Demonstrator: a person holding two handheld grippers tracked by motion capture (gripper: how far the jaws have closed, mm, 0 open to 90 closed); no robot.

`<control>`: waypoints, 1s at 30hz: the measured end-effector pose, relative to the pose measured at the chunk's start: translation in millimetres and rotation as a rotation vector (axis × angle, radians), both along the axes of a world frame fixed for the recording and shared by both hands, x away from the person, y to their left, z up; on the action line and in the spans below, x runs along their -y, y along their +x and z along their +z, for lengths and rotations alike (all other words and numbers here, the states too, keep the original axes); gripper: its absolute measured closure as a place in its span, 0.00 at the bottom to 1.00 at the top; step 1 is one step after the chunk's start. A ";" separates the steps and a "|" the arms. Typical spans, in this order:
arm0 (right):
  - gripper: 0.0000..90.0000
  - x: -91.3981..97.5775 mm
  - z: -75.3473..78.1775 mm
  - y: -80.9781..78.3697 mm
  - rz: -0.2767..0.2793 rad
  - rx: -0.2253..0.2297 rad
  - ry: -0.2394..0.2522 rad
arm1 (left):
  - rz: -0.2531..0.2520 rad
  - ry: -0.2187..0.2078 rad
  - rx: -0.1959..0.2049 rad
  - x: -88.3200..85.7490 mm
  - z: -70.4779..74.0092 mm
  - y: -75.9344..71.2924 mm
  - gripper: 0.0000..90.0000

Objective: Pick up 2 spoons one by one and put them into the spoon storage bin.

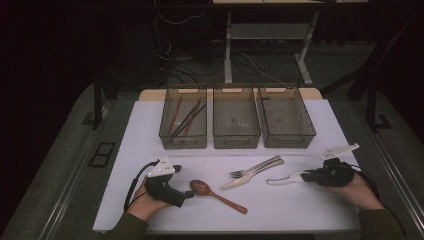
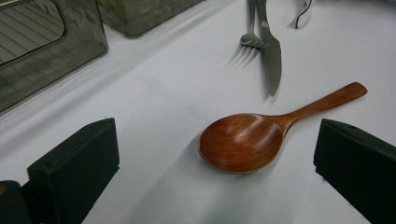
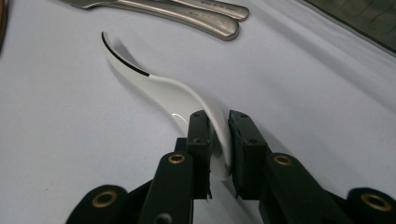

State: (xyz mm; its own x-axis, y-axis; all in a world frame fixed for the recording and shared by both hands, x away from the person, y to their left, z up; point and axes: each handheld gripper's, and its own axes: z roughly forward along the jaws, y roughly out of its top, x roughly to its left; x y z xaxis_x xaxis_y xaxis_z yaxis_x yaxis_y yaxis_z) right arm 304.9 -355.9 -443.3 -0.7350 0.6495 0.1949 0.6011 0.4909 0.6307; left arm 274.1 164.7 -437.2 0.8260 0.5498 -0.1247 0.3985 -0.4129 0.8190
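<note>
My left tool (image 1: 187, 196) lies low at the near left of the worktop, gripped from behind by my left hand (image 1: 150, 197), its jaws spread wide and pointing right with nothing pressed between them. My right tool (image 1: 306, 175) sits at the near right in my right hand (image 1: 357, 189), pointing left, its jaws drawn nearly together and pinching something thin between the pads.
</note>
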 end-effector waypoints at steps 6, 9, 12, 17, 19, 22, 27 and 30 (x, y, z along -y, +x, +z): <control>0.90 3.1 -1.2 -0.3 0.005 -0.004 0.026 | -0.002 -0.001 0.000 0.3 0.0 -0.2 0.00; 0.90 3.4 -1.2 -0.2 -0.001 -0.010 0.032 | -0.003 0.000 0.000 0.1 0.1 -0.1 0.00; 0.90 3.1 -1.0 0.0 -0.011 -0.022 0.041 | -0.002 -0.001 0.000 0.3 0.0 -0.2 0.00; 0.90 1.1 0.5 -0.3 -0.020 -0.017 0.045 | -0.004 -0.002 0.000 0.1 0.2 -0.1 0.00; 0.90 1.1 2.0 -0.4 -0.020 -0.010 0.048 | -0.003 -0.002 0.000 0.2 0.2 -0.2 0.00; 0.90 0.7 3.2 -0.7 -0.027 -0.004 0.055 | -0.004 -0.002 0.001 0.4 0.1 -0.3 0.00; 0.91 2.6 6.4 -0.5 -0.034 0.006 0.088 | -0.004 -0.004 0.001 0.3 0.3 -0.4 0.00; 0.91 3.1 9.4 -1.0 -0.042 0.016 0.110 | -0.007 -0.003 0.001 0.5 0.2 -0.4 0.00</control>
State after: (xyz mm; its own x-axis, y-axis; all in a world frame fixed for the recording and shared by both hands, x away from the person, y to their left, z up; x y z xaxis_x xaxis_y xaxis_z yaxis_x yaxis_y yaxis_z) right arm 303.9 -359.0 -433.9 -0.7109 0.6554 0.2551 0.6093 0.3929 0.6887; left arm 273.7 164.2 -437.0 0.8300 0.5434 -0.1255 0.3948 -0.4136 0.8204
